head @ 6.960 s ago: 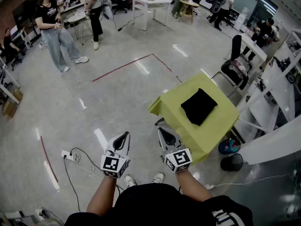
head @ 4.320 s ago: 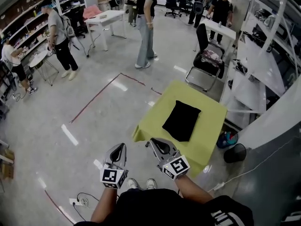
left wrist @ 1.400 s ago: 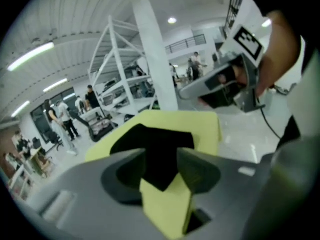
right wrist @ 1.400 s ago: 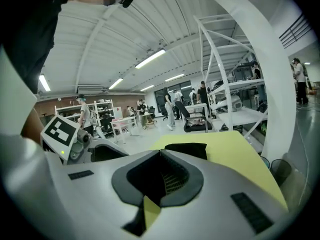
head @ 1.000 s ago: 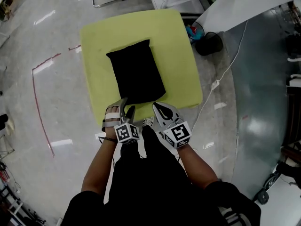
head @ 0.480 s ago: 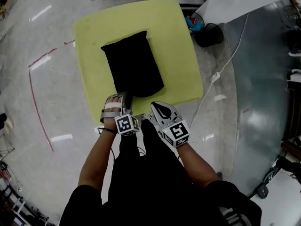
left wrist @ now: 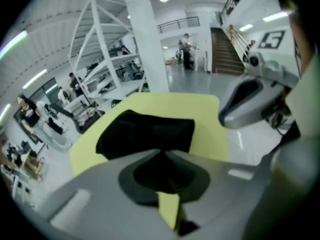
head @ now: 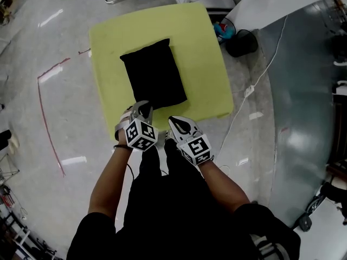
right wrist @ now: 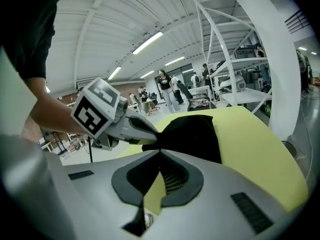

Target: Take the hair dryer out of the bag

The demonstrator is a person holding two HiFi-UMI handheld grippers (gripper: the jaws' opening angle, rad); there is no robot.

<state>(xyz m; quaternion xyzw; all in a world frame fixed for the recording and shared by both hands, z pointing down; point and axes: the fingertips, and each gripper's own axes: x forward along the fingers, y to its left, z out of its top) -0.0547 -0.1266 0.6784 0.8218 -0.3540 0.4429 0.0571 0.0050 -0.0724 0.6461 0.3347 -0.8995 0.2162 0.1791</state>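
Observation:
A black fabric bag lies flat on the yellow-green table. No hair dryer shows in any view. My left gripper is at the bag's near left corner; its jaws have just been closing and now pinch the fabric there. In the right gripper view the left gripper meets the bag at that corner. The left gripper view shows the bag just past the closed jaws. My right gripper hovers shut and empty at the table's near edge, right of the left one.
A black bin stands on the floor off the table's far right corner, with a white cable trailing past it. White shelf framing rises at the far right. Red tape marks the floor at left.
The left gripper's jaws, open a second ago over the bag's near corner, have closed on it and the gripper has rolled. The right gripper has sunk slightly.

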